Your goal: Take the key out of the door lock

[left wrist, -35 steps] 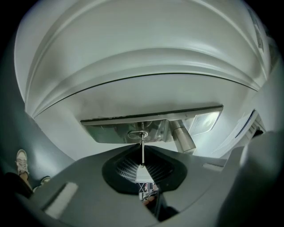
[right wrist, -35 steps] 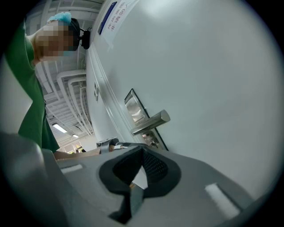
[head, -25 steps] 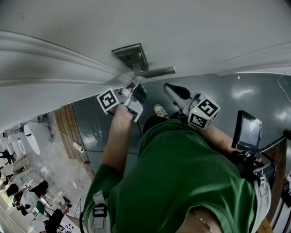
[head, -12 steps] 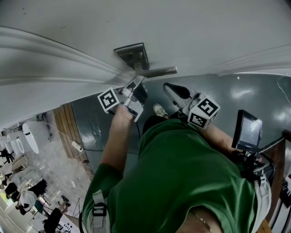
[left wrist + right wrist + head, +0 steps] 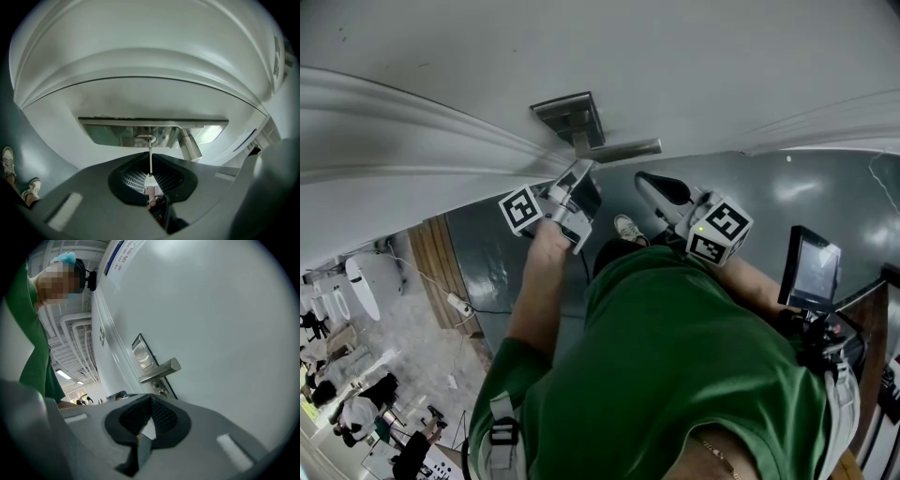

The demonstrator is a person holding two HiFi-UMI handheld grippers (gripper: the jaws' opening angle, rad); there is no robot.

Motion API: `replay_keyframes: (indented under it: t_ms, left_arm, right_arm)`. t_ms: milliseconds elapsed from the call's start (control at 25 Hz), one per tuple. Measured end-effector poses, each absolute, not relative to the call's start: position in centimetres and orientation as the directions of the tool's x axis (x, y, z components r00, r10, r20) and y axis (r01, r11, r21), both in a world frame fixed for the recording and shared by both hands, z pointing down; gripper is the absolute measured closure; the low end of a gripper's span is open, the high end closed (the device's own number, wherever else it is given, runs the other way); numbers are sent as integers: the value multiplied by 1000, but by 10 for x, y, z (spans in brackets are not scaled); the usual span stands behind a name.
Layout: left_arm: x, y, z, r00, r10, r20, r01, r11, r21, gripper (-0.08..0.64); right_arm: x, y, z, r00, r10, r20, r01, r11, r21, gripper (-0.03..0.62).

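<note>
Nothing has shifted over the last second; the left gripper (image 5: 150, 160), lower centre, stays pinched on the key (image 5: 150, 147), still seated in the door lock (image 5: 145, 138); the right gripper (image 5: 151, 399) waits closed, empty; extraction remains undone.

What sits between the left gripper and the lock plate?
The key, edge-on, bridging the lock plate and the left gripper; the left gripper view shows it.

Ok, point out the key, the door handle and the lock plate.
key (image 5: 150, 161): left gripper view, its thin edge.
door handle (image 5: 160, 371): right gripper view, middle of lever.
lock plate (image 5: 110, 133): left gripper view, bare left half.
</note>
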State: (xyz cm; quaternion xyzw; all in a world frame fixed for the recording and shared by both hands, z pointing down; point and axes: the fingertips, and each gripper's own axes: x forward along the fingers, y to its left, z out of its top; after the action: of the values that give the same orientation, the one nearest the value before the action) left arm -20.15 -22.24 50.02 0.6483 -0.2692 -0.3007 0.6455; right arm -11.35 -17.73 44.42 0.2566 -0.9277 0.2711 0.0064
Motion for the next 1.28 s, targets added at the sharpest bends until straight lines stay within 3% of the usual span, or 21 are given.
replay_keyframes:
  t_ms: [720, 1280]
  left_arm:
    - [-199, -185, 500, 682, -729, -54, 31, -45, 999, 535]
    - [-192, -161, 497, 665, -746, -36, -61, -103, 993, 535]
  right_arm:
    - [-119, -173, 443, -881, -452, 137, -456, 738, -497, 589]
    - [-115, -159, 448, -896, -423, 133, -429, 750, -503, 589]
